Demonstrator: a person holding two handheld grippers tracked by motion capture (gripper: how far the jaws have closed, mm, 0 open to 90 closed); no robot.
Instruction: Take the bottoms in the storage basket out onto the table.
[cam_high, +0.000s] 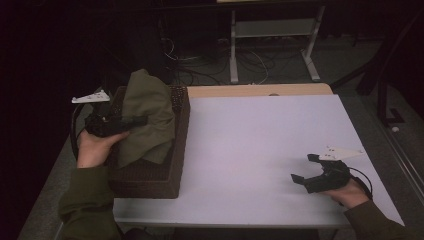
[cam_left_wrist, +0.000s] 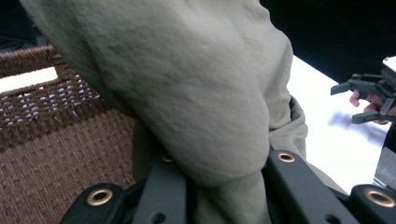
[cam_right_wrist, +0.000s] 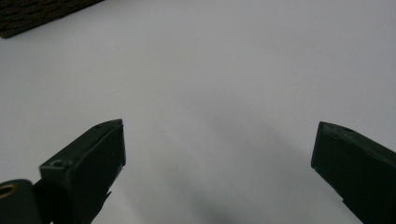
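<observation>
My left tool (cam_high: 131, 121) is clenched on the olive-green fleece cloth (cam_high: 147, 117), holding its bunched fabric above the dark brown woven wicker basket (cam_high: 150, 180) at the left edge of the white tabletop (cam_high: 250, 150). My right tool (cam_high: 303, 168) rests released, jaws wide apart, low over the tabletop's near right corner.
</observation>
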